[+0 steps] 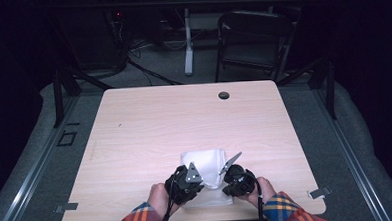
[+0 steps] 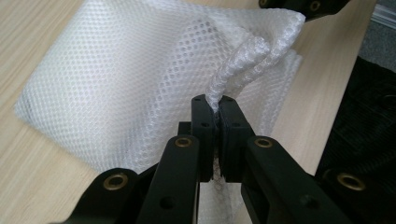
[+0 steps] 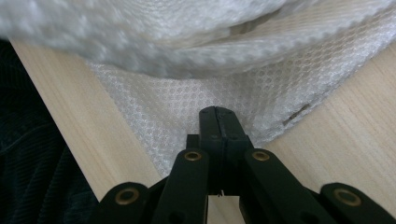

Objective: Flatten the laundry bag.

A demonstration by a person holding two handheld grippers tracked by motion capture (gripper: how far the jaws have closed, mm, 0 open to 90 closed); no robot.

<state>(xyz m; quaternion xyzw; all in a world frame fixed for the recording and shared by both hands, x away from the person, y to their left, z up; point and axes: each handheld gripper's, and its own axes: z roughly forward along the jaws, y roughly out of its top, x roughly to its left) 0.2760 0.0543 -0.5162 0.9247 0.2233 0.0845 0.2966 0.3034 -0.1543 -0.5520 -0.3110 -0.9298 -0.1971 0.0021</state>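
A white mesh bag (image 1: 204, 161) lies flat on the wooden table (image 1: 184, 116) near its front edge. My left gripper (image 1: 201, 184) is at the bag's near edge; in the left gripper view it (image 2: 217, 109) is shut on a bunched fold of the mesh (image 2: 130, 70), which rises from the pads. My right gripper (image 1: 224, 182) sits close beside it over the bag's near right part. In the right gripper view its jaws (image 3: 217, 114) are pressed together above the mesh (image 3: 187, 112), with no fabric seen between them. A raised, blurred fold of the bag (image 3: 154, 42) crosses above.
A small black round cap (image 1: 224, 95) sits in the table top near the far edge. Beyond the table stands a dark chair (image 1: 253, 38) and a desk leg (image 1: 188, 51). Hands in plaid sleeves (image 1: 139, 220) come in over the front edge.
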